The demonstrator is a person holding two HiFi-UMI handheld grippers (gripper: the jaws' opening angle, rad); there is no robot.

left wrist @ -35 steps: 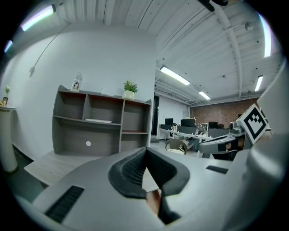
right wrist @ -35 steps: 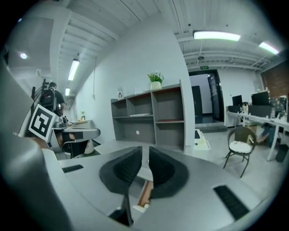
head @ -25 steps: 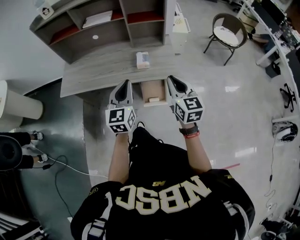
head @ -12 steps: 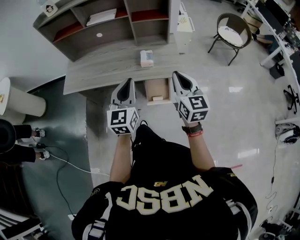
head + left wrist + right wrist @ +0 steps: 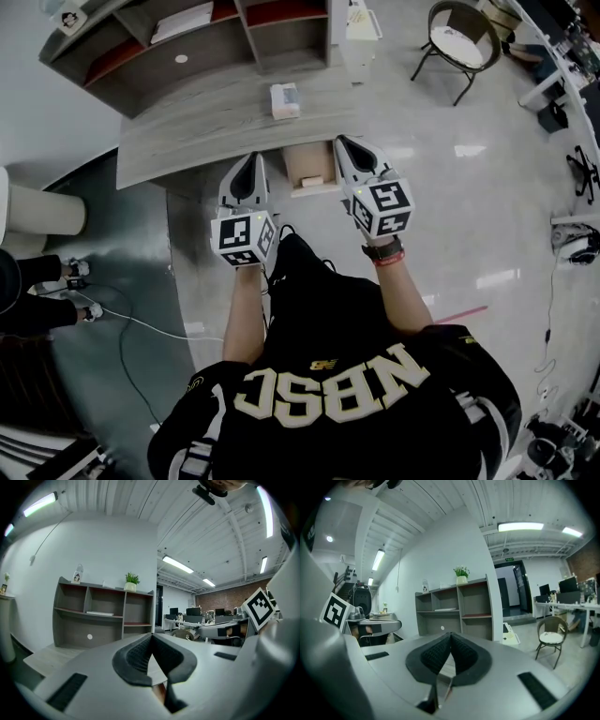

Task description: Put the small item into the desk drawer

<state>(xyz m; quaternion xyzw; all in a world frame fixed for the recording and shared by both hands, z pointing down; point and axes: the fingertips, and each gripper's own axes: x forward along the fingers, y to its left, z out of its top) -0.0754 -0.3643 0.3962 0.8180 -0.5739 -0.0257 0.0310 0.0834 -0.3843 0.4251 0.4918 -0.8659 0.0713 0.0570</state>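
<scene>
In the head view a small white box (image 5: 284,100) stands on the grey wooden desk (image 5: 187,131). Under the desk's front edge a drawer (image 5: 309,161) is pulled open, and a small pale item (image 5: 309,181) lies at its near end. My left gripper (image 5: 253,161) points at the desk edge just left of the drawer. My right gripper (image 5: 341,142) points at the edge just right of it. Both are shut with nothing between the jaws, as the left gripper (image 5: 151,635) and right gripper (image 5: 450,634) show in their own views.
A grey shelf unit (image 5: 187,42) stands on the desk's far side, with a white cabinet (image 5: 361,37) at its right end. A chair (image 5: 459,47) stands at the right. A pale round column (image 5: 28,211), a person's feet (image 5: 73,272) and a floor cable (image 5: 131,323) are at the left.
The head view has swung a little, so the desk sits higher and further left. Both grippers keep their places either side of the open drawer; the right one has edged nearer the desk.
</scene>
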